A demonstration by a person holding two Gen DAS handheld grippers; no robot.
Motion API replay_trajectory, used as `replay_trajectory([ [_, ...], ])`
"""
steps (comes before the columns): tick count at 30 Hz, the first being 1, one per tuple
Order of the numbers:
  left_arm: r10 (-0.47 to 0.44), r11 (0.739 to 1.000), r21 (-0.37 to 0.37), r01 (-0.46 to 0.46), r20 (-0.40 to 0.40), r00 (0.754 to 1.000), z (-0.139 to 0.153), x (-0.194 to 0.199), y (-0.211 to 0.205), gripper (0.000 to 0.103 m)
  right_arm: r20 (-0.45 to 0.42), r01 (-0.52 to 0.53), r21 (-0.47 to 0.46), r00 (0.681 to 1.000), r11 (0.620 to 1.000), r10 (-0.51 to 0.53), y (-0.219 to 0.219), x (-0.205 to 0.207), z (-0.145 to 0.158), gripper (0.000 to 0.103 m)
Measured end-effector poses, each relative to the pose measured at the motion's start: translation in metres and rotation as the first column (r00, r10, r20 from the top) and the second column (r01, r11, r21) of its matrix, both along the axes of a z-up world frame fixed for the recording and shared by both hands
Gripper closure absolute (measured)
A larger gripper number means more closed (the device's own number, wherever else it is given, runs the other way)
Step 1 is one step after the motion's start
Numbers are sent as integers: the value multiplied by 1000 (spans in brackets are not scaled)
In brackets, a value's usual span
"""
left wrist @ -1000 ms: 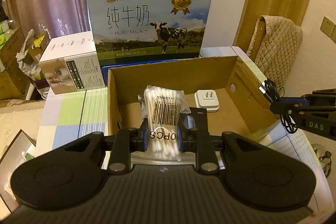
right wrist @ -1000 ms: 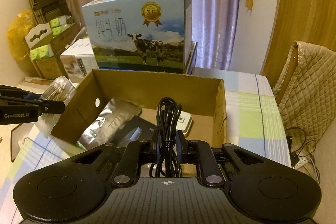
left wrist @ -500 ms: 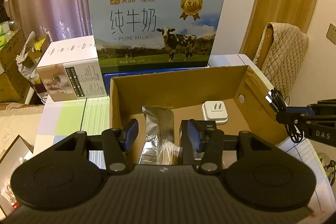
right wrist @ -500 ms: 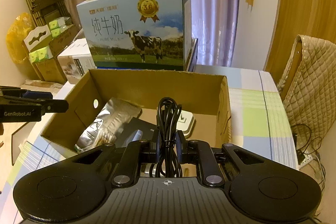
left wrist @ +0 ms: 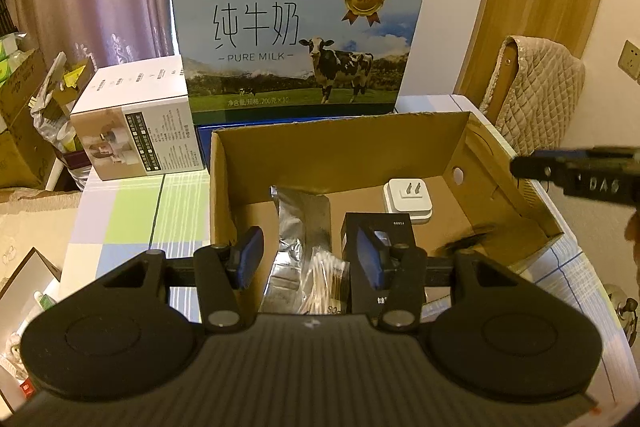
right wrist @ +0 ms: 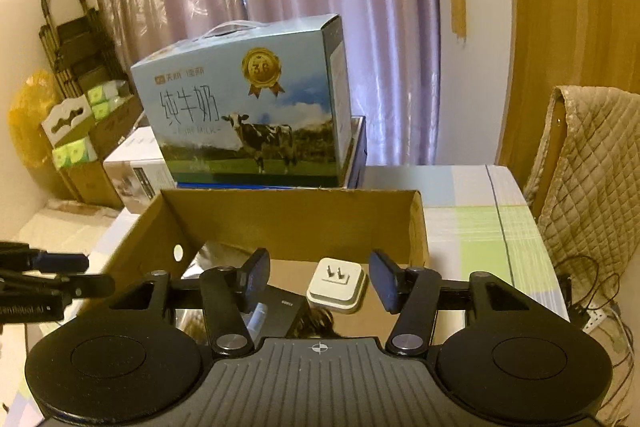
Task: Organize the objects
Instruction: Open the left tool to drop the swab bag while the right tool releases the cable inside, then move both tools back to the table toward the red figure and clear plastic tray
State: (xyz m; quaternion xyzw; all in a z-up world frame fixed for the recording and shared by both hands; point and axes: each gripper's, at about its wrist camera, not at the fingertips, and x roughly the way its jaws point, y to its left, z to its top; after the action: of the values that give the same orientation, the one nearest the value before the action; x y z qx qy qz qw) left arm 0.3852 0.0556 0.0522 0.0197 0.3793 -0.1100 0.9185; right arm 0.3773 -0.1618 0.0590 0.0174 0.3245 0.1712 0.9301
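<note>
The clear crinkly bag of cotton swabs [left wrist: 322, 281] lies low centre in the left view, inside the open brown cardboard box [left wrist: 340, 151], beside a silver foil pouch [left wrist: 298, 227]. It looks light and soft (slippery film); pinch it across the middle. Left gripper [left wrist: 308, 261] and right gripper [right wrist: 320, 283] both gape, holding nothing.

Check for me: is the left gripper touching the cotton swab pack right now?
Apart. The left wrist view shows the left gripper open, with the cotton swab pack lying in the cardboard box below, clear of both fingers.
</note>
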Motion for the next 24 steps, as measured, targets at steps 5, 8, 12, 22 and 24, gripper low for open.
replay_trajectory([
  [5, -2, 1000, -13, 2, -1, 1000, -2, -11, 1, 57, -28, 0, -5, 1000, 1000, 0, -1, -11, -3, 51],
  [8, -1, 1000, -23, 1, -8, 1000, -4, -21, 2, 56, -40, 0, 3, 999, 1000, 1, -4, -23, -3, 51],
  [12, 12, 999, -48, -13, -16, 1000, -4, -40, 5, 55, -66, 2, 1, 998, 1000, -2, -5, -45, -3, 51],
  [22, 71, 997, -27, -72, -39, 997, 4, -107, 0, 51, -133, 11, -18, 991, 1000, -14, -11, -130, -5, 51],
  [24, 83, 996, -29, -84, -29, 996, 8, -123, 0, 46, -139, 4, -29, 990, 1000, -8, -12, -147, -6, 51],
])
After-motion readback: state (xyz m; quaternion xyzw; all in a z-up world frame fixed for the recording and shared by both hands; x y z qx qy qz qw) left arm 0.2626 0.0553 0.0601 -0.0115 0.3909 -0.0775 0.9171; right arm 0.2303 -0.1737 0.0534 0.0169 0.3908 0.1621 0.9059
